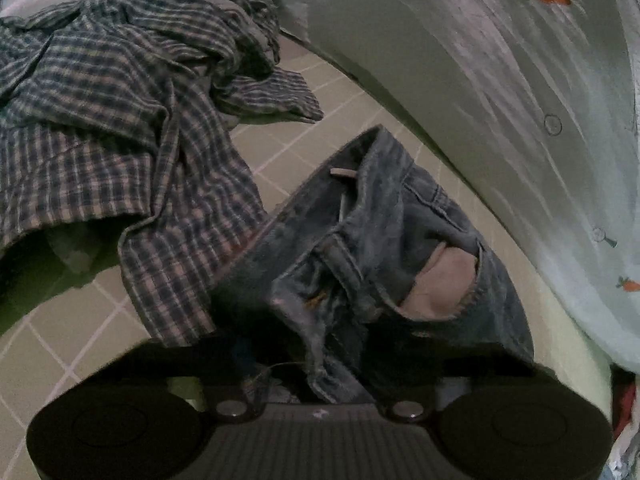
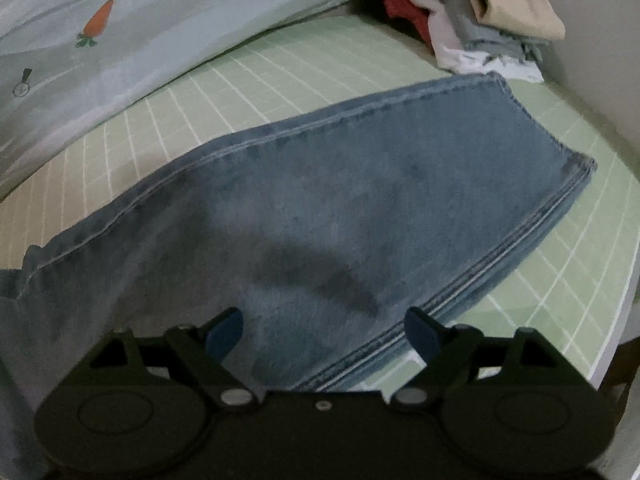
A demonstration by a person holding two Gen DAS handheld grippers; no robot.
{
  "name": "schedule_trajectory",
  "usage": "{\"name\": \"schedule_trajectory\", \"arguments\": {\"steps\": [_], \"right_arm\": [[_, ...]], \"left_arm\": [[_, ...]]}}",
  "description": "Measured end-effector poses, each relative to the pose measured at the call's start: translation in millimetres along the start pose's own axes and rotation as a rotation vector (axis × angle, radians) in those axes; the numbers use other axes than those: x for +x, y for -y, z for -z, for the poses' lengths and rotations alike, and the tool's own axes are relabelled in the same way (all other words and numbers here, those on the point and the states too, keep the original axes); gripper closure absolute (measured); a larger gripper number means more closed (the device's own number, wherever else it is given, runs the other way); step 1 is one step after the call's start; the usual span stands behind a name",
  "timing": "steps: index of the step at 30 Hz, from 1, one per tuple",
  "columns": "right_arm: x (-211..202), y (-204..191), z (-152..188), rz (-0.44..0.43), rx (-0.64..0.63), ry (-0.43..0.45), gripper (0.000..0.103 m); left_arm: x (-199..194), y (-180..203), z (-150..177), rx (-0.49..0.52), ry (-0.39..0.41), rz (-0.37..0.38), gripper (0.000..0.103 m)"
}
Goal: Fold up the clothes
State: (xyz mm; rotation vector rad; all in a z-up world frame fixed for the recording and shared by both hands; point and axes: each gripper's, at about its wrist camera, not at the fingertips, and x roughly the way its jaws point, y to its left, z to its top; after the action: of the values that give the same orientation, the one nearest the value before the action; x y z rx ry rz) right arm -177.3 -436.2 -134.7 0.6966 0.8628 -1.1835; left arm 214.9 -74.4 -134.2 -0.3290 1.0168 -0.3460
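A pair of blue jeans (image 2: 360,200) lies flat on the green grid sheet (image 2: 280,76), with the leg hems at the far right. In the left wrist view the waistband end of the jeans (image 1: 372,248) is bunched and lifted, a pocket lining showing. It runs straight into my left gripper (image 1: 320,384), whose fingers are hidden under the denim and look shut on it. My right gripper (image 2: 324,332) hovers low over the jeans leg near its lower edge. Its blue fingertips (image 2: 224,332) stand wide apart with nothing between them.
A crumpled blue plaid shirt (image 1: 120,100) lies left of the jeans. A pale quilt with carrot prints (image 1: 500,80) borders the far side, also visible as the quilt (image 2: 160,20) in the right wrist view. A pile of mixed clothes (image 2: 480,12) sits at the far right.
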Motion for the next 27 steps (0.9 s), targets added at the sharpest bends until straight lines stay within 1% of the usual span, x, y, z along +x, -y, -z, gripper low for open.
{"name": "schedule_trajectory", "arguments": {"steps": [2, 4, 8, 11, 14, 18, 21, 24, 27], "right_arm": [[0.6, 1.9, 1.1, -0.006, 0.004, 0.002, 0.015], [1.5, 6.1, 2.4, -0.019, 0.009, 0.012, 0.015], [5.6, 18.4, 5.1, -0.059, 0.032, 0.024, 0.015], [3.6, 33.6, 4.9, -0.084, 0.042, 0.044, 0.015], [-0.5, 49.6, 3.3, -0.093, 0.059, 0.068, 0.015], [-0.1, 77.0, -4.3, -0.109, 0.095, 0.075, 0.015], [1.0, 96.8, -11.8, -0.119, 0.107, 0.084, 0.015], [3.6, 117.0, -20.0, -0.130, 0.100, 0.086, 0.015], [6.8, 137.7, -27.0, -0.136, 0.093, 0.084, 0.015]], "left_arm": [[-6.7, 8.9, -3.9, 0.063, 0.028, -0.004, 0.076], [-16.7, 19.2, -7.5, 0.104, 0.062, -0.013, 0.081], [-41.4, 40.9, -10.9, 0.141, 0.124, 0.015, 0.082], [-61.3, 68.7, -6.7, 0.192, 0.167, 0.042, 0.083], [-79.8, 107.0, 2.4, 0.245, 0.203, 0.085, 0.083], [-95.3, 163.5, 24.8, 0.354, 0.235, 0.142, 0.083], [-94.0, 202.6, 51.3, 0.435, 0.219, 0.168, 0.083], [-82.4, 234.2, 82.9, 0.488, 0.175, 0.172, 0.084], [-63.0, 259.2, 116.0, 0.520, 0.109, 0.157, 0.084]]}}
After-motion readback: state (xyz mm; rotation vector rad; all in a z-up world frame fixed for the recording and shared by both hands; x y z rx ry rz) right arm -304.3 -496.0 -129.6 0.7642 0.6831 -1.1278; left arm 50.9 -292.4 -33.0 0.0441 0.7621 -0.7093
